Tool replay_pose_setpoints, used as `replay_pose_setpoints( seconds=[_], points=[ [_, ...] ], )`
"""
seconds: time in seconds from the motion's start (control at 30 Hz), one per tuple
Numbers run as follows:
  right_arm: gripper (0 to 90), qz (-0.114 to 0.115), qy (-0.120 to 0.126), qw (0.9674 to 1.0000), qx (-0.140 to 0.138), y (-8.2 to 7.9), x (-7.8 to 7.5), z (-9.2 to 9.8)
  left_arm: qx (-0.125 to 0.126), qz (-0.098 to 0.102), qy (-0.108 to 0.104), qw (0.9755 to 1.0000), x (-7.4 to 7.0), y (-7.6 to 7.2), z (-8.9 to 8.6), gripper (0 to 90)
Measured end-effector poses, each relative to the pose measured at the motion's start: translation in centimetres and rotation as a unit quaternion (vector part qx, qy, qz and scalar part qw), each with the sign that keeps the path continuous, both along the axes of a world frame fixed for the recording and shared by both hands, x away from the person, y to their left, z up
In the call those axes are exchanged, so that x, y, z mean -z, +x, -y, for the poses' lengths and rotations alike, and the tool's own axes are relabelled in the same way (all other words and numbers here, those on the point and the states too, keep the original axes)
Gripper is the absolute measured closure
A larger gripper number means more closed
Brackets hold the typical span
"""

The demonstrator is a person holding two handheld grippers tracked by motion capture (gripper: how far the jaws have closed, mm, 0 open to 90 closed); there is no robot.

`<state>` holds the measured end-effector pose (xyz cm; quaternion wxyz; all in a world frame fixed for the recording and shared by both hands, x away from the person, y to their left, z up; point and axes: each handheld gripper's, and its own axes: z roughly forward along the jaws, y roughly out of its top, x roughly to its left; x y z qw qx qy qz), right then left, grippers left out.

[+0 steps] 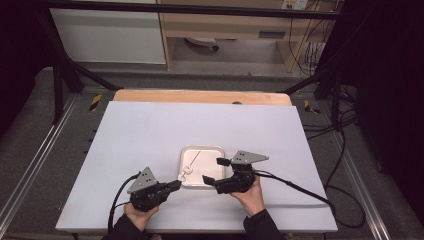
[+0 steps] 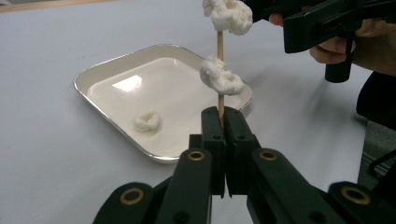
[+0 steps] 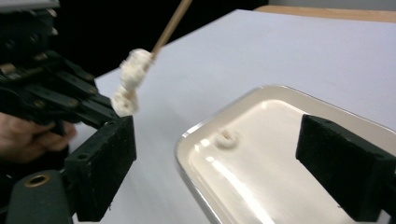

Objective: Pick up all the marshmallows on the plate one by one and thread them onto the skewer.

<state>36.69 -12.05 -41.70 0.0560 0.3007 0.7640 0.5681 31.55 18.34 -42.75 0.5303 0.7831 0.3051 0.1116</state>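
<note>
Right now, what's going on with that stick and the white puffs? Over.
Left gripper shut on wooden skewer, two white puffs threaded. Right gripper open, empty. Third puff in white tray. Nothing blocking.

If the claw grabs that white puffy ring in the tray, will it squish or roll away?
The puffy ring looks soft and crumbly like the two on the skewer, so it would probably squash or break under a hard pinch. It seems very light. Lying flat on the glossy tray, it would likely slide rather than roll.
</note>
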Motion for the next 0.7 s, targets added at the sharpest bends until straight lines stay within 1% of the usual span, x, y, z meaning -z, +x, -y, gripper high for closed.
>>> replay_pose_setpoints(
  seconds=[0.1,0.3,0.4,0.43,0.57,0.63,0.7],
  points=[
    [8.6,0.002,-0.018,0.9998,0.01,0.2,0.1,0.9,-0.002,-0.007,0.006,1.0,0.0,0.2,-0.3,88.1],
    [5.4,0.007,-0.038,0.999,0.024,0.3,0.4,2.3,-0.006,-0.015,0.013,0.9998,-0.2,0.4,-0.9,87.9],
    [3.8,0.01,-0.057,0.998,0.027,0.4,0.4,2.4,-0.009,-0.02,0.019,0.9996,-0.3,0.4,-1.3,87.9],
    [3.5,0.01,-0.06,0.9978,0.027,0.4,0.4,2.4,-0.009,-0.023,0.022,0.9995,-0.3,0.5,-1.5,87.9],
    [2.6,0.005,-0.063,0.9975,0.031,0.6,0.3,2.5,-0.013,-0.024,0.029,0.9992,-0.7,0.7,-2.2,87.8],
    [2.3,0.001,-0.066,0.9972,0.035,0.8,0.3,2.4,-0.013,-0.027,0.027,0.9992,-0.8,0.8,-2.5,87.8],
    [2.1,0.003,-0.079,0.9962,0.037,0.9,0.1,2.3,-0.013,-0.028,0.031,0.999,-0.8,0.8,-2.7,87.8]
  ],
)
